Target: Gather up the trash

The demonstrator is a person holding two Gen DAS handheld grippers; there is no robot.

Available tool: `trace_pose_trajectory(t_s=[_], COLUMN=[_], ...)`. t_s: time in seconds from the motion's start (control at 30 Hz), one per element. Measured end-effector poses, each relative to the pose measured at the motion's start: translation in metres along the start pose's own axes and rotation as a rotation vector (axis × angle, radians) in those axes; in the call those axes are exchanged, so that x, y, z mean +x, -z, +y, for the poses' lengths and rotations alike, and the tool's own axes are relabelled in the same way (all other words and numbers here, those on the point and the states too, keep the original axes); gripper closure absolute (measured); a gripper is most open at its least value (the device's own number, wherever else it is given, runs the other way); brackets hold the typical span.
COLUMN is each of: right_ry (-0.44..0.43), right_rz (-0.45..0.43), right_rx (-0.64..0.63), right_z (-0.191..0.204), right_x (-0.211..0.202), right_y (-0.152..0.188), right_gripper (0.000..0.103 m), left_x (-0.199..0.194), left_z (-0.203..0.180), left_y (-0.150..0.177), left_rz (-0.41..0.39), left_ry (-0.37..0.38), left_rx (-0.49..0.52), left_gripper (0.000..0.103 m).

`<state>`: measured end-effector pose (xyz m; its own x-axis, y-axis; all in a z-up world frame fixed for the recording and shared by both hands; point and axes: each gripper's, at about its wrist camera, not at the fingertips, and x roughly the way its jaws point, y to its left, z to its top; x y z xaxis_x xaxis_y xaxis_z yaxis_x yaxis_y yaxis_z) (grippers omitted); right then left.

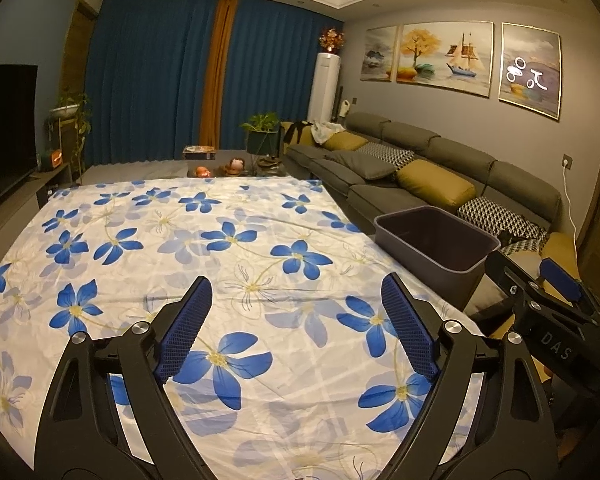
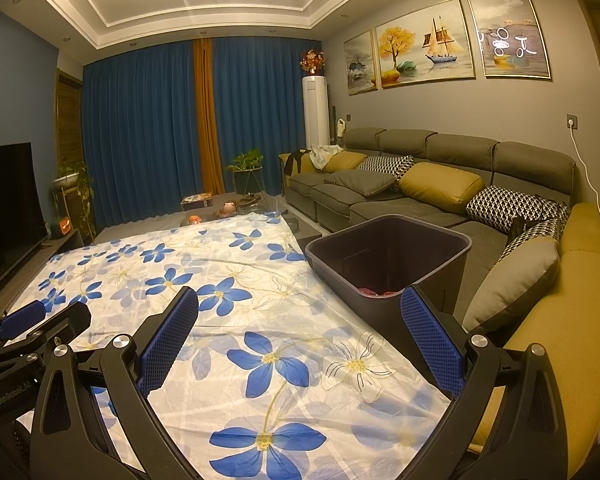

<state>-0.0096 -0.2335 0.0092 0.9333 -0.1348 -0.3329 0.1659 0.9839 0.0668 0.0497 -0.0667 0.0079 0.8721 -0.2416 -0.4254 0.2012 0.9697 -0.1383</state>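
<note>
A dark purple bin (image 1: 436, 246) stands at the right edge of a table covered in a white cloth (image 1: 220, 240) with blue flowers. In the right wrist view the bin (image 2: 388, 264) is just ahead, with something pink (image 2: 374, 291) lying at its bottom. My left gripper (image 1: 296, 300) hovers open over the cloth, nothing between its blue pads. My right gripper (image 2: 300, 312) is open too, its right finger (image 2: 432, 340) in front of the bin's near wall. Each gripper shows at the edge of the other's view. I see no loose trash on the cloth.
A grey sofa (image 2: 420, 184) with yellow and patterned cushions runs along the right wall, close behind the bin. A television (image 1: 4, 128) stands at the left. Small figurines and a box (image 1: 198, 152) sit past the table's far end, before blue curtains.
</note>
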Motion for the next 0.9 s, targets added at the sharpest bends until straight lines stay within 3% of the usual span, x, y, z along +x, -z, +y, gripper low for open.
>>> trace_pose_trajectory(t_s=[0.9], right_ry=[-0.006], right_rz=[-0.013], right_rx=[0.001], right_z=[0.0047], right_x=[-0.0006], right_y=[-0.0064], right_gripper=[0.006], left_x=[-0.0039], left_z=[0.0015], left_y=[-0.0045], left_rz=[-0.006], left_ry=[-0.006], left_rx=[0.003], left_gripper=[0.018])
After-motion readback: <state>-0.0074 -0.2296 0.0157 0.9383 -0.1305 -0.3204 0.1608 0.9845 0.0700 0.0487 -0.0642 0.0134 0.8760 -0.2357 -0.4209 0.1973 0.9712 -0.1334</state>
